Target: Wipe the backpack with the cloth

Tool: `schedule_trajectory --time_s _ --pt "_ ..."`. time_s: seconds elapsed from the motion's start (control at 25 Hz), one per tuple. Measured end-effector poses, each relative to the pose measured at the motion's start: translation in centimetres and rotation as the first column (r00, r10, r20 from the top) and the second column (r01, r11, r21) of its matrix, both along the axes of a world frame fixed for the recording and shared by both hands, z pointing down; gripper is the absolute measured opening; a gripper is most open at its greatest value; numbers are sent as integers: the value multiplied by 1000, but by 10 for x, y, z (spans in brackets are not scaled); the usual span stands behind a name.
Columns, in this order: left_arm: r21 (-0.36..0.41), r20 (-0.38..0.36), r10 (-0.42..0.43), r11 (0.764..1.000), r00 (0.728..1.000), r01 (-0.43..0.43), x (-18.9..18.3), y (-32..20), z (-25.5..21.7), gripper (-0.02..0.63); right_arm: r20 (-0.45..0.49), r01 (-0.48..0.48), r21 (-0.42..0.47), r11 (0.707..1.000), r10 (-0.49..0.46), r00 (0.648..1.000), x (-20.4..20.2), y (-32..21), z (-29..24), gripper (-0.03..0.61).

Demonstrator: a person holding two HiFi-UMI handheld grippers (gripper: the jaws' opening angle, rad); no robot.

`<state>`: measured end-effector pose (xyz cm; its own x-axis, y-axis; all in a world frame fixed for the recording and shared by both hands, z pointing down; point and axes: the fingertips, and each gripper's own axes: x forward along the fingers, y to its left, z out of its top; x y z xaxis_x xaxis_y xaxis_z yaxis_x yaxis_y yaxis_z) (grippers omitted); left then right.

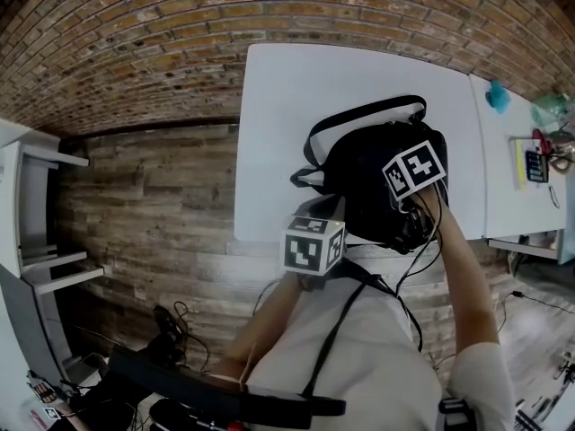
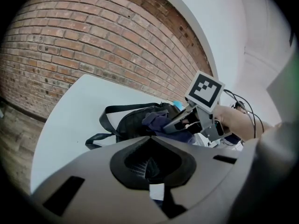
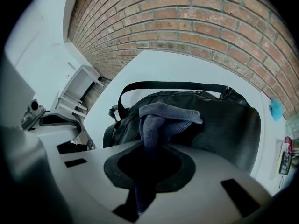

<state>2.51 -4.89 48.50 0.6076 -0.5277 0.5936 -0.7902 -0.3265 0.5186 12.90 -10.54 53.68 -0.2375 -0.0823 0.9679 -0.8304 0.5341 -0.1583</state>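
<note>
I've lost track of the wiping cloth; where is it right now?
In the right gripper view the cloth is pinched by the right gripper, its free end draped on the black backpack on the white table.

No words, brands or numbers can be read anywhere. The only sign-like marks are black-and-white square patterns on the two marker cubes. The left cube (image 1: 314,245) sits at 6 o'clock of the table (image 1: 359,70), just off its near edge. The right cube (image 1: 415,169) is at about 4 o'clock, and its top face shows again in the left gripper view (image 2: 204,88). Neither pattern holds letters or digits. A small dark device (image 1: 536,165) at 3 o'clock is too small to read.
</note>
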Motion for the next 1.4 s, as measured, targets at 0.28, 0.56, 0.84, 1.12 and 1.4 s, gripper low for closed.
schedule_trajectory --time_s 0.28,0.56,0.84,1.12,1.4 --pt "3 0 6 1000 1000 -6 0 -1 -1 3 21 6 -8 1000 -6 1000 -4 20 -1 38" --pt "6 2 9 1000 1000 -9 2 -2 -1 3 38 4 -7 1000 -3 999 -2 43 -4 38" --pt "4 1 18 1000 1000 -18 5 -2 -2 3 54 -2 -6 1000 2 999 -1 59 -7 38" --pt "1 3 15 1000 1000 -15 4 -2 -1 3 73 -12 -4 1000 12 997 -2 71 -8 38" --pt "0 -3 14 1000 1000 -14 7 -1 -2 3 99 -22 -13 1000 23 995 -2 83 -10 38"
